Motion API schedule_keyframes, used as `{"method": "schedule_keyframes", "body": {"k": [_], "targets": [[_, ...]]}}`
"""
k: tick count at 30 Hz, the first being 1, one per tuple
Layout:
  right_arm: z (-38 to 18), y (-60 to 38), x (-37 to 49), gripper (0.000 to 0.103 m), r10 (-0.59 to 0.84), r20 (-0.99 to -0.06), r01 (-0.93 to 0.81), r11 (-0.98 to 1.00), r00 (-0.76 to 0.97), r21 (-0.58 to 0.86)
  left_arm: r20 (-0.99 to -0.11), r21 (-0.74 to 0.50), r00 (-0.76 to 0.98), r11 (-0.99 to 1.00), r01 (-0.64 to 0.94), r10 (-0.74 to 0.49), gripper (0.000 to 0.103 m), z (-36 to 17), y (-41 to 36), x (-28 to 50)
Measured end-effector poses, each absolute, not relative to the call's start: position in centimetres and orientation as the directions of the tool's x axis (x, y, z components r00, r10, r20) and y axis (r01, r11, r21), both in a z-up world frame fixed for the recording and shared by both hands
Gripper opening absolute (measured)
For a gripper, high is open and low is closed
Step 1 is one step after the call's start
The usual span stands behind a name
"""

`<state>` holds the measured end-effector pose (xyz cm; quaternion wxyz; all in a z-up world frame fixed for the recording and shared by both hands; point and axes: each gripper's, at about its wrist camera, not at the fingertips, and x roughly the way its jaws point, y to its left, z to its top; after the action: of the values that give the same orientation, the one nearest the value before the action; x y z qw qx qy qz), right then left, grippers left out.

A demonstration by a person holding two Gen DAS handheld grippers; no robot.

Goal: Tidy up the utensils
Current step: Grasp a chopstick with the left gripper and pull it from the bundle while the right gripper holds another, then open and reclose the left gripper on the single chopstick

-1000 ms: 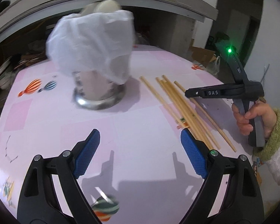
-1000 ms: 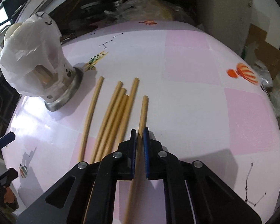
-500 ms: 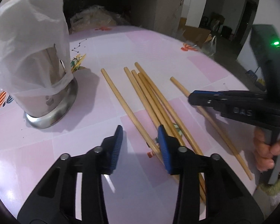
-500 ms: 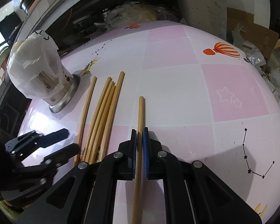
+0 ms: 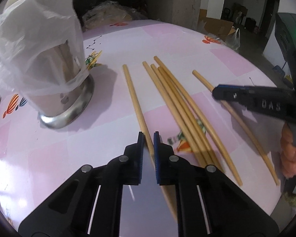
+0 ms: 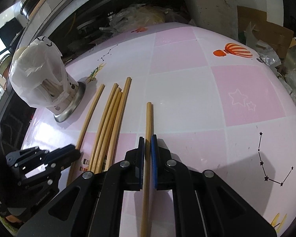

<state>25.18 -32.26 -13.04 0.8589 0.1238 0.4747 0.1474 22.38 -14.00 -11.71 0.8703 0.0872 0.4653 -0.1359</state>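
1. Fingers of the left gripper (image 5: 148, 136) have just been closing and now pinch the leftmost chopstick (image 5: 133, 96) low on its shaft; that stick lies alone on the bench (image 5: 49, 158), apart from the others.
2. Fingers of the right gripper (image 6: 147, 141) are clamped on the rightmost chopstick (image 6: 148, 118), which lies by itself to the right of the bundle.
3. Between the two held sticks a bundle of chopsticks (image 5: 179, 102) lies loose on the bench, its far ends fanned a little.
4. My reading: this is the pick-up step, with both sticks gripped but apparently not lifted.
5. The steel holder (image 5: 67, 98) stands upright at the far left, its top draped in a thin plastic bag (image 5: 33, 39). More sticks seem to stand inside.
6. Next, each stick probably has to be raised, tipped upright and dropped into the holder. The bag over the mouth may block the way and could snag.
7. The bench wears a glossy pink-and-white checked cover printed with balloons and stars.
8. Behind it are a concrete pillar, cardboard boxes and loose bags in a dim, cluttered room.
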Motion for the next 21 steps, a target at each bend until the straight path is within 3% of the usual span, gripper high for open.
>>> {"method": "schedule_keyframes", "body": {"k": [17, 21], "targets": [[-13.0, -32.1, 24.9, 0.007, 0.372, -0.787, -0.119, 0.924, 0.492, 0.363, -0.889, 0.005, 0.451, 0.983, 0.185, -0.081, 0.006, -11.4, -6.2, 16.2], [-13.0, -32.0, 24.9, 0.007, 0.371, -0.788, -0.119, 0.925, 0.491, 0.362, -0.886, -0.033, 0.450, 0.982, 0.186, -0.115, 0.006, -11.1, -5.4, 15.4]]}}
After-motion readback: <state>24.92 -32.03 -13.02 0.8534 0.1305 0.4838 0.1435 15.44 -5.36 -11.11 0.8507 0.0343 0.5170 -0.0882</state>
